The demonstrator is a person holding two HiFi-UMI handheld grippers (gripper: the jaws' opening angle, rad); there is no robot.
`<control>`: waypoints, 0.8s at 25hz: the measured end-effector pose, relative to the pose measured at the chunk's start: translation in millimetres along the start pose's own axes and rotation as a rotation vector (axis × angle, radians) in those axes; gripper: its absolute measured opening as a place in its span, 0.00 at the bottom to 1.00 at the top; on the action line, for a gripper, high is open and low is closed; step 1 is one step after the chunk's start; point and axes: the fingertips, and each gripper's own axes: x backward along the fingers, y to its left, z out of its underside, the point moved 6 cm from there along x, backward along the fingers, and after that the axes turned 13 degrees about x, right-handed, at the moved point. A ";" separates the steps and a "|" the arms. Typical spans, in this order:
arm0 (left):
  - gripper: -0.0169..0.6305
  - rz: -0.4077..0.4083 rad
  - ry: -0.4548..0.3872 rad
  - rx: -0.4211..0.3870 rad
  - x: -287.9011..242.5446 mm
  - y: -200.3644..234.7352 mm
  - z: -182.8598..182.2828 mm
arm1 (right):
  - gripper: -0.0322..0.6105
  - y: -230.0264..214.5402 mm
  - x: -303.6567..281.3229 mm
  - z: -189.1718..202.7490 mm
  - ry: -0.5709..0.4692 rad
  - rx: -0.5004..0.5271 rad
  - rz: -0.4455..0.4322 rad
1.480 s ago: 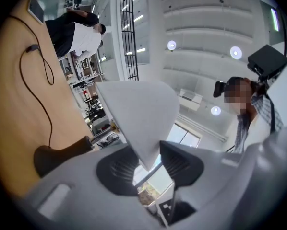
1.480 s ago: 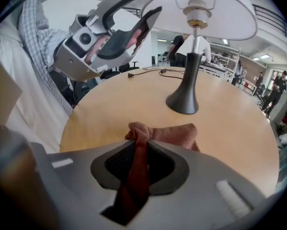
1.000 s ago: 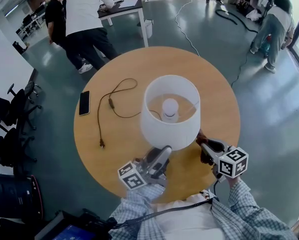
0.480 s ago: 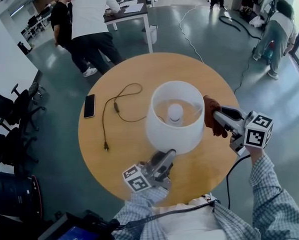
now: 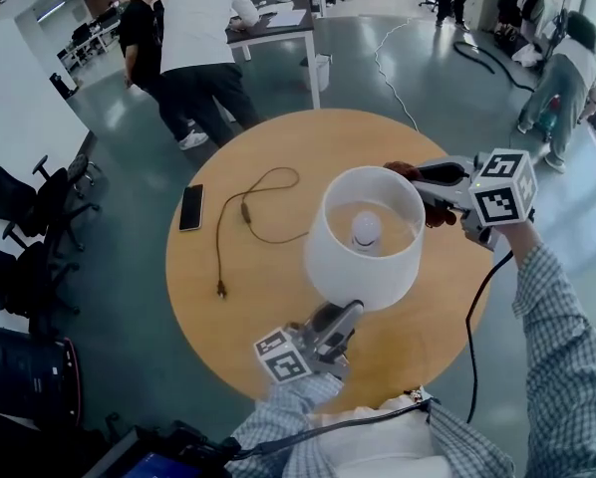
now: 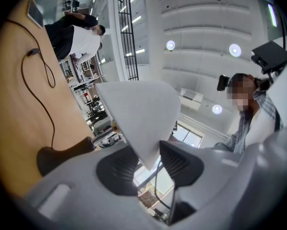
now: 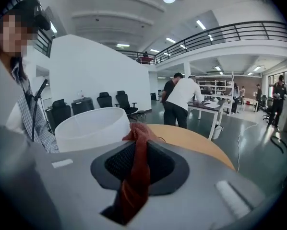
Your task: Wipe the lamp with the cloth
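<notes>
A lamp with a white shade and a bare bulb stands on the round wooden table. My left gripper is at the shade's near lower rim. In the left gripper view its jaws are shut on the shade's wall, one pad on each side. My right gripper is level with the shade's top rim on the right and shut on a reddish-brown cloth. In the right gripper view the cloth hangs out between the pads, its tip close to the shade.
The lamp's black cord loops across the table to a loose plug, and a dark phone lies near the left edge. People stand at a desk behind the table. Office chairs are at the left.
My right gripper has risen with the cloth from low beside the shade's near right side to its upper right rim. The left gripper has kept its hold on the shade.
</notes>
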 end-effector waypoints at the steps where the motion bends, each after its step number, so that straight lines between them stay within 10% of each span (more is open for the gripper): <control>1: 0.24 0.000 -0.002 -0.001 -0.2 0.0 0.4 | 0.17 -3.3 -5.2 -5.2 0.018 0.018 -0.023; 20: 0.24 -0.014 -0.014 -0.012 -3.8 3.3 0.7 | 0.17 21.2 -126.3 -109.6 0.446 0.583 -0.511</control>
